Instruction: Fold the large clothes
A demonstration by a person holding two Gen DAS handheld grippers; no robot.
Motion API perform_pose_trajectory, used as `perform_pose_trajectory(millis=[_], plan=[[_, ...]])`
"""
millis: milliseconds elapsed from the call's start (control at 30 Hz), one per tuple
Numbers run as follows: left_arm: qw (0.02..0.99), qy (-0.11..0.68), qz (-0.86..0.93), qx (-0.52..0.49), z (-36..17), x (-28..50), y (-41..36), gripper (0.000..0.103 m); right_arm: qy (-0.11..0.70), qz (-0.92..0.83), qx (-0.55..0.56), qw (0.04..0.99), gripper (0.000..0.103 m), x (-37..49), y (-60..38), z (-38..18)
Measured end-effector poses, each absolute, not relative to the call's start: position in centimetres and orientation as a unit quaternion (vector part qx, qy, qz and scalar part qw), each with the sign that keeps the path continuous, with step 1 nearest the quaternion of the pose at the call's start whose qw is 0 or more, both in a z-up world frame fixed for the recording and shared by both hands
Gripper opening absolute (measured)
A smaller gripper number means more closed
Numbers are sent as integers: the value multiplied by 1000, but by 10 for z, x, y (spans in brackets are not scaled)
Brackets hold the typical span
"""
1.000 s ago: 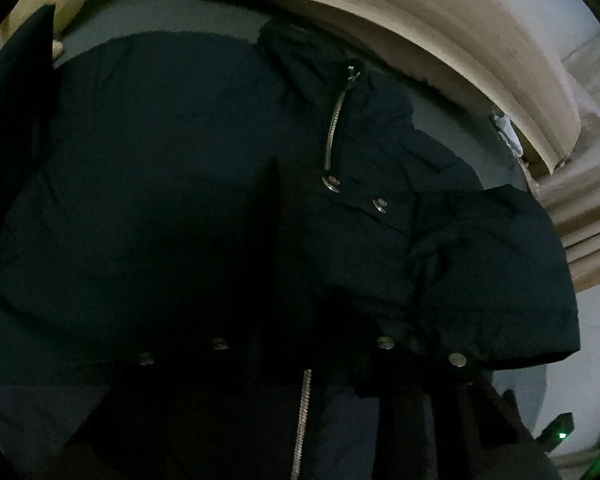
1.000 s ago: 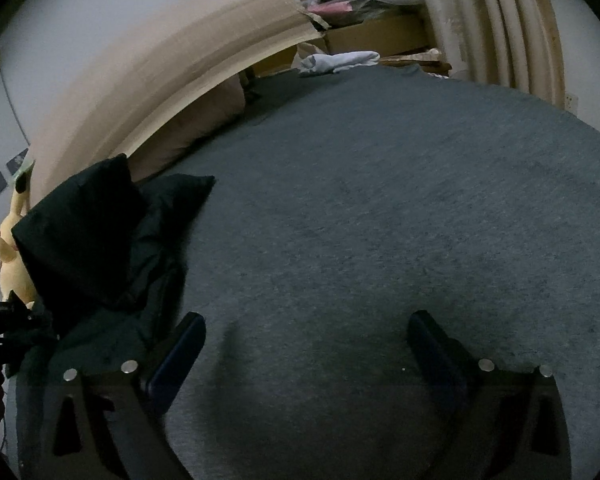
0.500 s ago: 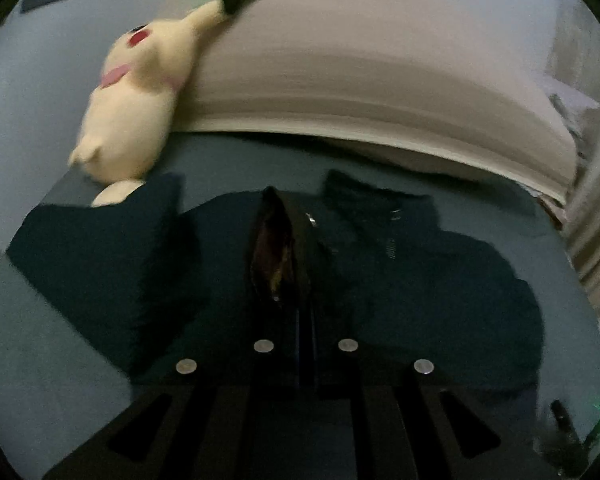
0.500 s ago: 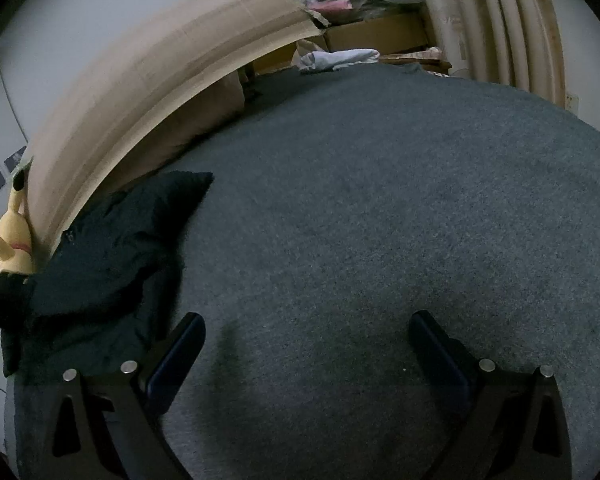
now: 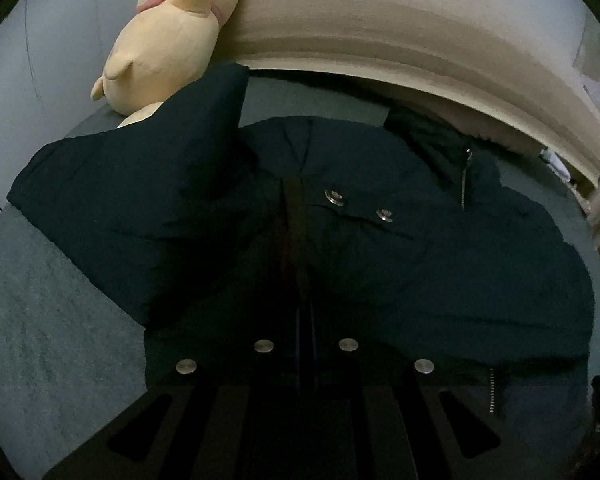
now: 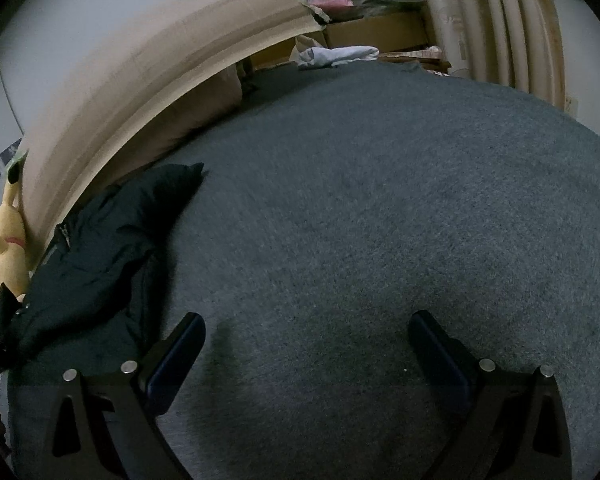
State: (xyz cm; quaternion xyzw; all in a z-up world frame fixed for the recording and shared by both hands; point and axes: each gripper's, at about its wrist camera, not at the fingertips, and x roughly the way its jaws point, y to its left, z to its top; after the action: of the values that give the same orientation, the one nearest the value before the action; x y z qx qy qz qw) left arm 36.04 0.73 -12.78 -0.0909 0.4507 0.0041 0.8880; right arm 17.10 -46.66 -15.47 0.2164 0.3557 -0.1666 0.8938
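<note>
Jacket (image 5: 380,264): no brand, label or lettering legible on it or elsewhere. You are working on a grey-blue bed cover (image 6: 380,240), with a tan headboard (image 5: 400,40) along the far edge, pale curtains (image 6: 496,32) at the far right corner, and a cardboard box (image 6: 376,32) with a white cloth (image 6: 336,56) beside it. A yellow plush toy (image 5: 168,44) leans on the headboard. The jacket is dark navy, padded and rumpled; it lies near the headboard end at the bed's left side, with one sleeve (image 5: 140,200) spread toward the plush, two metal snaps (image 5: 334,197) and a silver zipper (image 5: 466,180) showing. Your left gripper (image 5: 296,208) has its jaws pressed together on a fold of jacket fabric. Your right gripper (image 6: 306,330) hangs wide apart over bare cover, holding nothing, just beside the jacket's edge.
</note>
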Motion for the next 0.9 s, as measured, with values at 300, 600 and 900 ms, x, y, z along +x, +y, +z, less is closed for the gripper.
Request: perform_pose_trajectory(millis=[300, 600, 900], plan=[[893, 441, 9, -84, -130, 351, 13, 4, 355, -166, 218, 894, 103, 171, -466, -155], [902, 427, 24, -65, -144, 344, 13, 5, 360, -171, 212, 892, 103, 172, -465, -155], [906, 416, 27, -77, -153, 342, 17, 7, 374, -85, 321, 866, 103, 221, -474, -117]])
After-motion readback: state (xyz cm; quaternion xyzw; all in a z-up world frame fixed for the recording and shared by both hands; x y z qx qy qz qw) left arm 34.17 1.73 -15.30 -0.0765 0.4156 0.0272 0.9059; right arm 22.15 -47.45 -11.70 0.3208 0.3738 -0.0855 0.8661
